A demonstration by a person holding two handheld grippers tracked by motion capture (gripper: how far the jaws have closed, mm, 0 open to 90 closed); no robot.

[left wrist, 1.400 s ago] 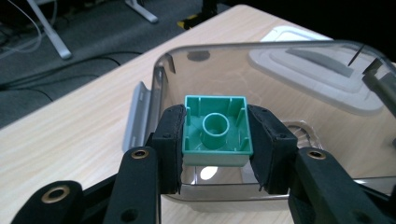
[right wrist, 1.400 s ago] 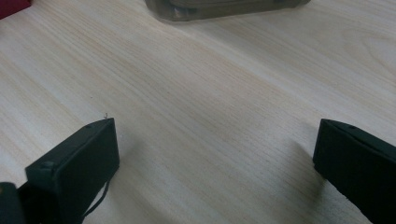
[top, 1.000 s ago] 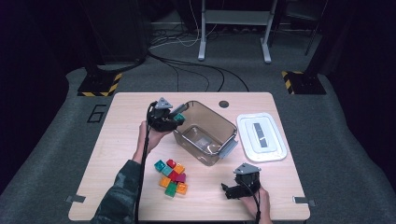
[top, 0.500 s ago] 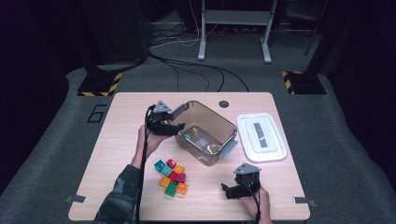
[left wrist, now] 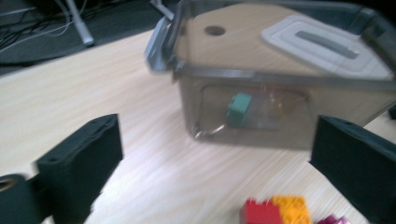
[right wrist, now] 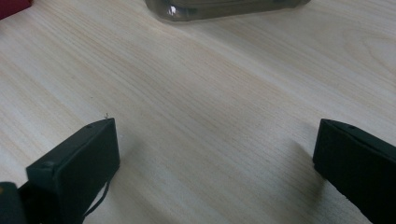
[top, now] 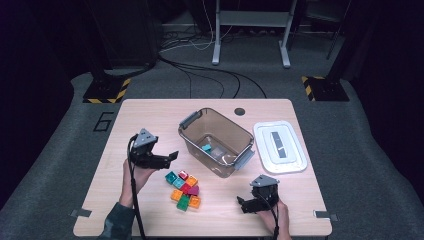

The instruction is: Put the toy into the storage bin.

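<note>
On the pale wooden bench, one teal block lies inside the clear plastic bin. The left gripper, jaws just opened wide and empty, faces the heap of coloured bricks, likely for the next pick; the right gripper rests open, empty.

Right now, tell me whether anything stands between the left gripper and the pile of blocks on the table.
Nothing visible does. The left gripper hangs open just beside the pile of blocks, with bare table between them. The clear bin stands further back, out of that path, with one teal block inside.
</note>
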